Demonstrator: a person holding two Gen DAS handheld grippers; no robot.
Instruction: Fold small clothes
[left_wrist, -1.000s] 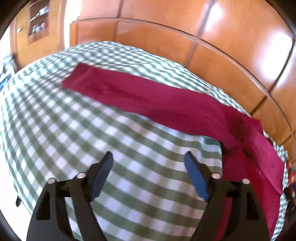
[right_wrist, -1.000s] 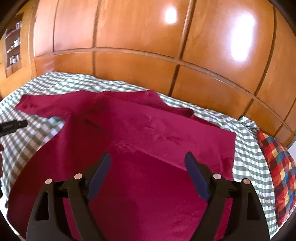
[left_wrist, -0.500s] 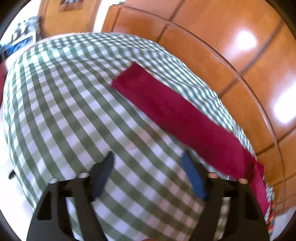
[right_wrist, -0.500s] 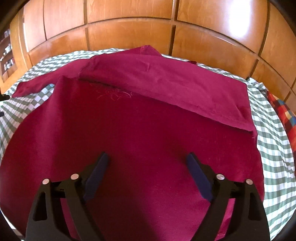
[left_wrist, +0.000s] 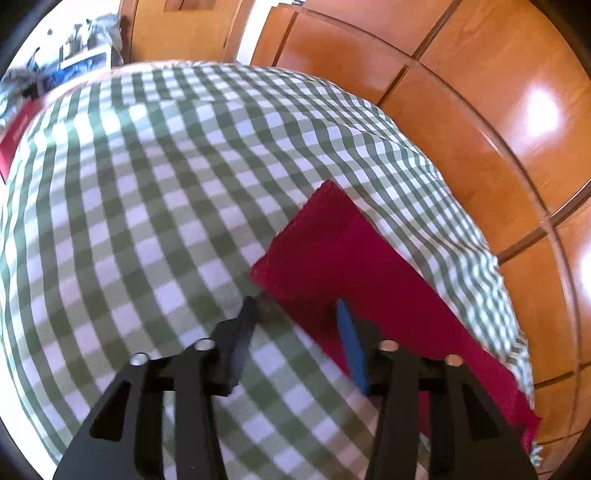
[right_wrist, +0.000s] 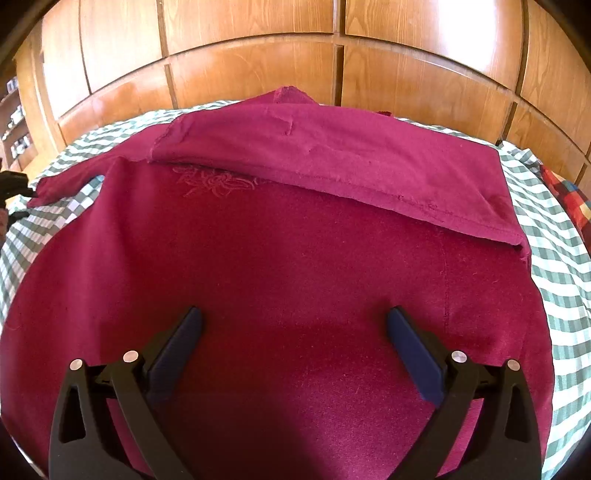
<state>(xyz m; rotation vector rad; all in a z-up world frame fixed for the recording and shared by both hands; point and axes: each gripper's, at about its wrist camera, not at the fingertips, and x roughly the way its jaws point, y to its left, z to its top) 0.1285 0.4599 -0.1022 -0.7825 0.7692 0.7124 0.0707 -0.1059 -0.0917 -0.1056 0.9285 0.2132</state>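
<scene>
A dark red shirt (right_wrist: 295, 258) lies spread flat on a bed covered with a green and white checked sheet (left_wrist: 147, 203), and it is the landmark for the rest. The far side of the shirt is folded over onto its body, so a long folded edge runs across the shirt from the left toward the right. One sleeve (left_wrist: 332, 251) stretches out flat from the shirt onto the sheet, with its square end on the bare checks. The left claw (left_wrist: 295, 314) is at this sleeve end: its jaws have just been closing and now stand narrow, with one finger on the sheet just beside the corner of the sleeve and the other finger above the red cloth. The edge of the sleeve is between the fingers, but I cannot tell whether the pads already press on it. The right claw (right_wrist: 293, 319) hangs over the near part of the shirt body; its jaws have just been opening and are spread wide, with only the flat red cloth under them and nothing pinched. Behind the shirt, past the far edge of the bed, stands a wall of glossy wooden panels (right_wrist: 258, 66). To the right of the shirt, at the edge of the bed, a bright red, blue and yellow checked cloth (right_wrist: 569, 195) shows.
</scene>
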